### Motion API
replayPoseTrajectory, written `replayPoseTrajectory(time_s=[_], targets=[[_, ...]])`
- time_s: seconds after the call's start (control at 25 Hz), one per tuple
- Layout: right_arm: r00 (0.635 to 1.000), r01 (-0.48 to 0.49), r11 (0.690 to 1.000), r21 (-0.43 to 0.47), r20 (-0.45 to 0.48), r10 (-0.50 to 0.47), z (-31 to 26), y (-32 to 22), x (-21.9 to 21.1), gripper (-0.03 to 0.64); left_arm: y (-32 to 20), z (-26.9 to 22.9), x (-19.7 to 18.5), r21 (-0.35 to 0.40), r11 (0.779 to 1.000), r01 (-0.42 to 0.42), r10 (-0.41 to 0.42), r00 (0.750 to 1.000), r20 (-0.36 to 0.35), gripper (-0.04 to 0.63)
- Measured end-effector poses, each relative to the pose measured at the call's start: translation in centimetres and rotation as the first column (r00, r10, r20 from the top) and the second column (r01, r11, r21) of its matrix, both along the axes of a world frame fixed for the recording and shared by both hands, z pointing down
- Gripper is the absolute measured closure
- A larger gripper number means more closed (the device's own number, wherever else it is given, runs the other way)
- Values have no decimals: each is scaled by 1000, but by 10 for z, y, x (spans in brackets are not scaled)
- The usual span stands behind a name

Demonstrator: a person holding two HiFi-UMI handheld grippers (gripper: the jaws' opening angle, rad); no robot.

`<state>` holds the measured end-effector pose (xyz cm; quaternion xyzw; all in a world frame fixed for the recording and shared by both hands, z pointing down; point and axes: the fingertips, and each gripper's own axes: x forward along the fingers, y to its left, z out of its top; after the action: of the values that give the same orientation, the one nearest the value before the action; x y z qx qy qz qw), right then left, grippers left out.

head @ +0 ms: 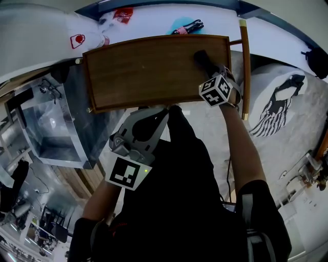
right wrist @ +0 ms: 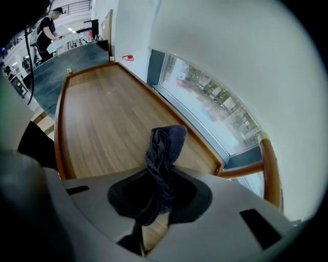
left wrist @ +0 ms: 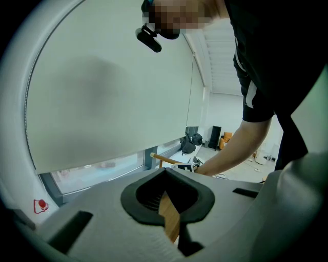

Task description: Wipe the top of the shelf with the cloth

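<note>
One dark cloth (right wrist: 164,153) hangs bunched and twisted between the jaws of the right gripper (right wrist: 154,207), which are clamped on it. Its free end stands up past the jaw tips, over the wooden shelf top (right wrist: 102,123). In the head view the cloth (head: 201,58) lies on the far right part of the shelf top (head: 148,71), close to the right-hand corner, with the right gripper (head: 206,65) just behind it and its marker cube (head: 215,90) over the near edge. The shelf top is a brown board with a low raised rim on all sides. A wooden rail (head: 245,66) with pale tips runs beside its right end.

The left gripper (head: 164,111) is held low against the person's dark shirt, its tips near the front edge of the shelf and well apart from the cloth. In the left gripper view the left gripper's jaws are drawn together on nothing; only a sliver of wood shows through the narrow slit between them (left wrist: 170,220).

Beyond the shelf lies a white sill (head: 154,20) carrying a red packet (head: 123,14). A glass box (head: 51,133) stands to the left.
</note>
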<state>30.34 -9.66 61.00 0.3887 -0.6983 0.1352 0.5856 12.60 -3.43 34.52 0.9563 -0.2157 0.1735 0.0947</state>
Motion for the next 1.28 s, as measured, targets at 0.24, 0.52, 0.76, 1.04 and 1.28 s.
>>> replayPoseTrajectory(time_s=[0.24, 0.52, 0.76, 1.04, 1.28], targets=[[995, 92, 996, 19, 38, -93, -22, -4, -70, 546, 3, -6, -48, 5, 998, 64, -64, 998, -13, 575], [954, 283, 959, 7, 105, -282, -22, 0, -205, 546, 9, -5, -126, -11, 981, 196, -196, 980, -26, 577], [884, 443, 897, -7, 174, -435, -13, 18, -326, 546, 22, -2, -185, -32, 959, 283, -284, 958, -38, 577], [798, 581, 814, -12, 210, -566, -8, 42, -422, 546, 32, 0, -244, -43, 931, 361, -363, 931, -43, 575], [745, 651, 759, -28, 219, -631, 2, 62, -466, 546, 42, 7, -278, -57, 908, 415, -418, 908, -43, 575]])
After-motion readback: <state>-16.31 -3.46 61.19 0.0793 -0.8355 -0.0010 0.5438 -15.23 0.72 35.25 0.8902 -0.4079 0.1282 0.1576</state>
